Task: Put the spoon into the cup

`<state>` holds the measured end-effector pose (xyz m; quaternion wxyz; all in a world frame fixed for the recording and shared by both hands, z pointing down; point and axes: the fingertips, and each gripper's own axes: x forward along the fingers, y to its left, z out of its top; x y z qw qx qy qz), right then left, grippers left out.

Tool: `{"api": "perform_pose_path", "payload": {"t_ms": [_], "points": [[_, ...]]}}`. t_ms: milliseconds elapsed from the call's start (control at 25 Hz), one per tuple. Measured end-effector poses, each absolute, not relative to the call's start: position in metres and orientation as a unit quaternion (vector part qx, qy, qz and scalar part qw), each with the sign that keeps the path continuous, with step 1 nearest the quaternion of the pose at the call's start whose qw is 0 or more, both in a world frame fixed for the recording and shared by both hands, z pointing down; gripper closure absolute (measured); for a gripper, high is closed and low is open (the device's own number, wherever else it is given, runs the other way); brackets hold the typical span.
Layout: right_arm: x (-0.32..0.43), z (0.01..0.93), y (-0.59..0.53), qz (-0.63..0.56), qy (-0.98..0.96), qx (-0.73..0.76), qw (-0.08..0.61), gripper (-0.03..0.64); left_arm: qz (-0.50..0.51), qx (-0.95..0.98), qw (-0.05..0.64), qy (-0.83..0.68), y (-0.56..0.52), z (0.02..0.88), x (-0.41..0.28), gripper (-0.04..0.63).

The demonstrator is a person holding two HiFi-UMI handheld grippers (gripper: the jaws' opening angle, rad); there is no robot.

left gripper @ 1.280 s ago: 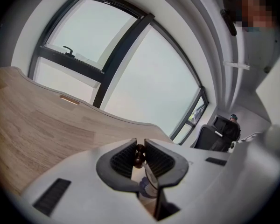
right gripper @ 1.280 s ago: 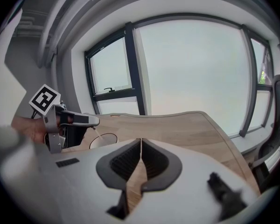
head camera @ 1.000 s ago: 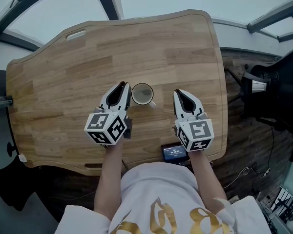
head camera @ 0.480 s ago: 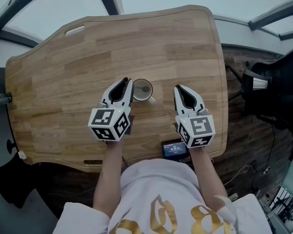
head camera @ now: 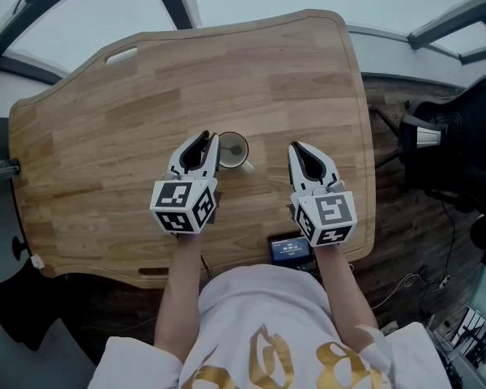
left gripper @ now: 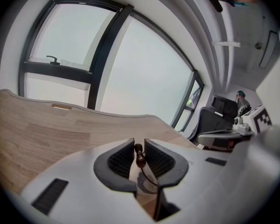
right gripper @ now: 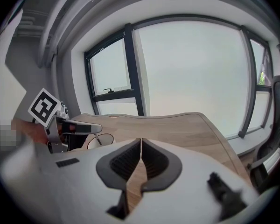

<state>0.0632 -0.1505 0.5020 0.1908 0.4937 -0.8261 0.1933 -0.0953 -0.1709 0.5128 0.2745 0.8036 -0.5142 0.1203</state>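
Left gripper point(head camera: 204, 144) nearer cup point(head camera: 232, 149), gripping spoon point(left gripper: 139, 158)

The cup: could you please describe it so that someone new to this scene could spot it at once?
On the large light wooden table, look at the middle of the near half. A small pale round cup with a side handle stands beside the tip of the left tool, which grips a thin dark spoon; it is the table's only vessel.

table point(head camera: 105, 120): matt wood | cup point(head camera: 236, 164): smooth, glossy | spoon point(left gripper: 140, 161): glossy | left gripper point(left gripper: 139, 144) jaws: ribbed pads
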Motion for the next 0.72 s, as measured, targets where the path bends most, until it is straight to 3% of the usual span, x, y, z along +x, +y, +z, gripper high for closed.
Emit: {"api": "perform_pose_path", "payload": {"t_ms": [160, 320, 400, 560, 720], "points": [[0.061, 0.490, -0.149, 0.182, -0.829, 0.495, 0.184, 0.584, 0.107, 0.806, 0.278, -0.511, -0.167, 0.506, -0.098, 0.486], [0.058, 0.473, -0.142, 0.166, -0.835, 0.494, 0.175, 0.584, 0.094, 0.804, 0.254, -0.529, -0.165, 0.484, -0.105, 0.479], [0.057, 0.466, -0.137, 0.160, -0.836, 0.496, 0.171, 0.584, 0.090, 0.805, 0.238, -0.537, -0.160, 0.470, -0.108, 0.486], [0.054, 0.447, -0.122, 0.146, -0.838, 0.501, 0.159, 0.584, 0.067, 0.812, 0.215, -0.538, -0.141, 0.438, -0.112, 0.568], [0.050, 0.427, -0.104, 0.132, -0.843, 0.501, 0.145, 0.584, 0.061, 0.820, 0.196, -0.534, -0.118, 0.413, -0.110, 0.578]]}}
